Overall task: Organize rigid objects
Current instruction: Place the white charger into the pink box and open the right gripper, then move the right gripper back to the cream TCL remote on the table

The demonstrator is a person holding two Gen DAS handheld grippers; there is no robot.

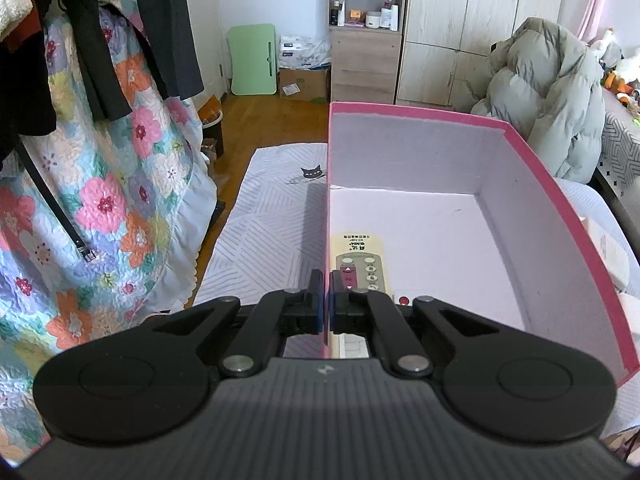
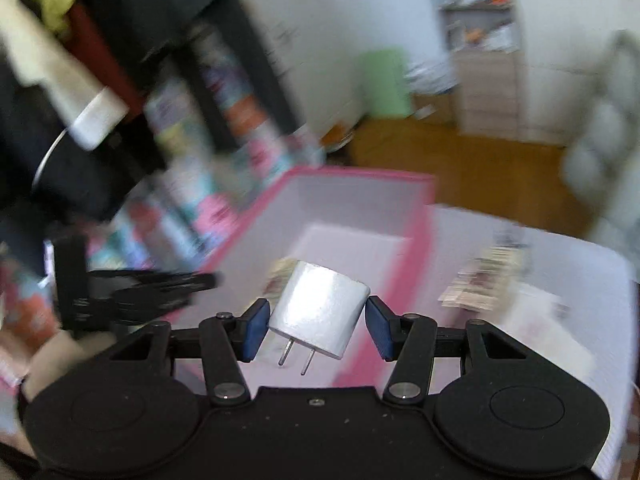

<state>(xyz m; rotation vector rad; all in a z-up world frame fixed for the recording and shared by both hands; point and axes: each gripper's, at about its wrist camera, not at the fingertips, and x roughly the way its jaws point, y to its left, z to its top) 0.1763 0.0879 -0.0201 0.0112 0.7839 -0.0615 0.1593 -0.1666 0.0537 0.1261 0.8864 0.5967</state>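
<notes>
A pink box [image 1: 556, 184] with a pale inside stands on the bed. A cream remote control [image 1: 362, 260] lies flat on its floor by the left wall. My left gripper [image 1: 329, 304] is shut on the box's left wall, one finger on each side. In the blurred right wrist view, my right gripper [image 2: 318, 320] is shut on a white plug adapter [image 2: 320, 312], prongs pointing back at the camera, held above the near end of the pink box [image 2: 360, 184]. The left gripper [image 2: 132, 292] shows at that box's left edge.
A white striped cover [image 1: 264, 232] lies under the box. Floral quilt and dark clothes [image 1: 100, 160] hang at left. A grey puffer jacket [image 1: 548, 100] lies at right. Shelf and wardrobe [image 1: 440, 32] stand across the wooden floor. Blurred flat items [image 2: 480, 284] lie right of the box.
</notes>
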